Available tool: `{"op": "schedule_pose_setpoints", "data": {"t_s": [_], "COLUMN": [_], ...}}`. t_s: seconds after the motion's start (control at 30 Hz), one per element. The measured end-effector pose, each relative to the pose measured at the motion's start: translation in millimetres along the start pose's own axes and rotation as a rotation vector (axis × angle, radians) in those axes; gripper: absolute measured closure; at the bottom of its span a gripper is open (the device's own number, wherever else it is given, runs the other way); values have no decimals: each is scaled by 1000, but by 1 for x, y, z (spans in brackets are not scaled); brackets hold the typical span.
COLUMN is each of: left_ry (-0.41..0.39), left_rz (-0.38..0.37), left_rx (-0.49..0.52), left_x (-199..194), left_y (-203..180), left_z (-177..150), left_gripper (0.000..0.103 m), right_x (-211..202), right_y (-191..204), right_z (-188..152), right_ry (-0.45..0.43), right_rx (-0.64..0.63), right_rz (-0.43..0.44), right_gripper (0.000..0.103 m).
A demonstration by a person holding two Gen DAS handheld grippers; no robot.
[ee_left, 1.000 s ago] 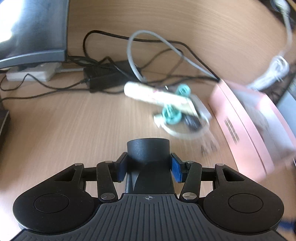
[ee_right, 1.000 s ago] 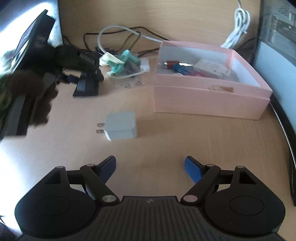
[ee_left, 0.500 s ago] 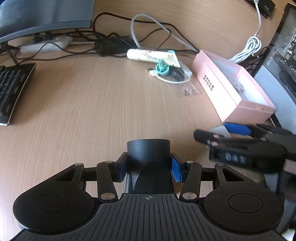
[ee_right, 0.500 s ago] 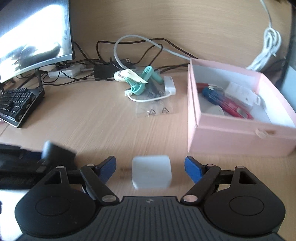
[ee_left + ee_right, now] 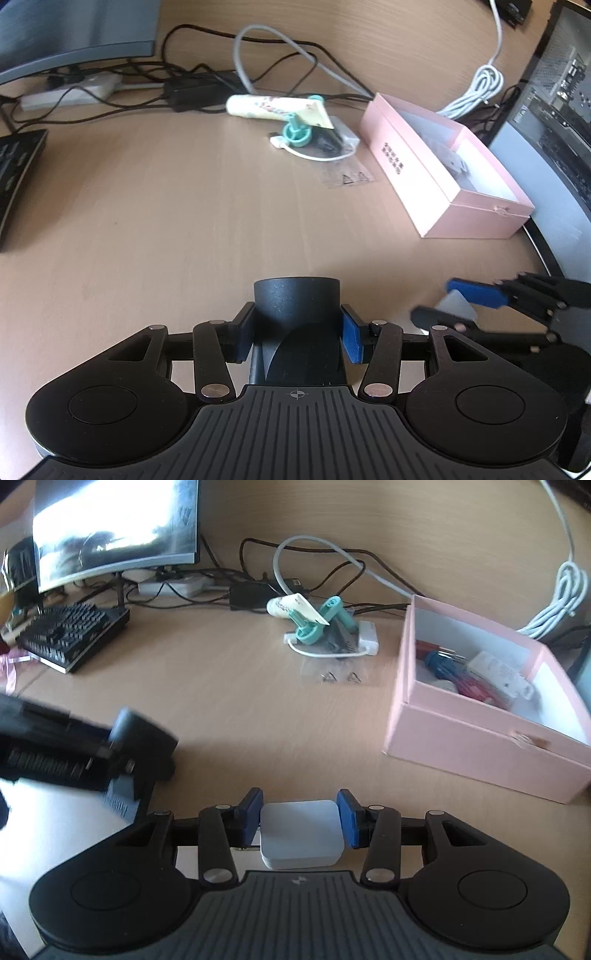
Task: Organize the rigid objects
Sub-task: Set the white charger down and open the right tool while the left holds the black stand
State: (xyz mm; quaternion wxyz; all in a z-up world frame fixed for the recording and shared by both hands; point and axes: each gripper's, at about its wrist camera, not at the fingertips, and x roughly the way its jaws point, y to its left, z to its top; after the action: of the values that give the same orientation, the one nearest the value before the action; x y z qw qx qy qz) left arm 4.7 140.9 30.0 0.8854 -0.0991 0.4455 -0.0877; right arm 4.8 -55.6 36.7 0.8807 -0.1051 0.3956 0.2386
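Between the closing jaws of the right gripper, a white charger lies on the desk, pads touching its sides. Its smooth rounded edges could slip out on lifting toward the pink box. Left gripper clamps a black cylinder.

Desk: light wood-grain, matt. Pink box at 3 o'clock: matt cardboard, white inside. Charger block at 6: smooth white plastic, slight sheen. Black cylinder: matt, finely speckled plastic. Bag at 12: clear glossy film, probably plastic, blurred. Gripper pads: blue, matt.
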Motion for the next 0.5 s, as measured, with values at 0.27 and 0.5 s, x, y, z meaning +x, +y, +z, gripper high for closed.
{"op": "schedule_pose_setpoints", "data": {"t_s": [0.27, 0.5], "left_ry": [5, 8], "left_rz": [-7, -4], "left_rx": [16, 25], "left_x": [8, 11], "left_y": [-10, -17], "left_z": [4, 6], "left_gripper": [50, 50], "right_x": [-23, -41], "right_y": [-16, -27], "right_z": [-21, -37], "right_ry": [4, 2], "right_rx": [-21, -11], "right_rz": [-118, -173], "right_gripper": [34, 25]}}
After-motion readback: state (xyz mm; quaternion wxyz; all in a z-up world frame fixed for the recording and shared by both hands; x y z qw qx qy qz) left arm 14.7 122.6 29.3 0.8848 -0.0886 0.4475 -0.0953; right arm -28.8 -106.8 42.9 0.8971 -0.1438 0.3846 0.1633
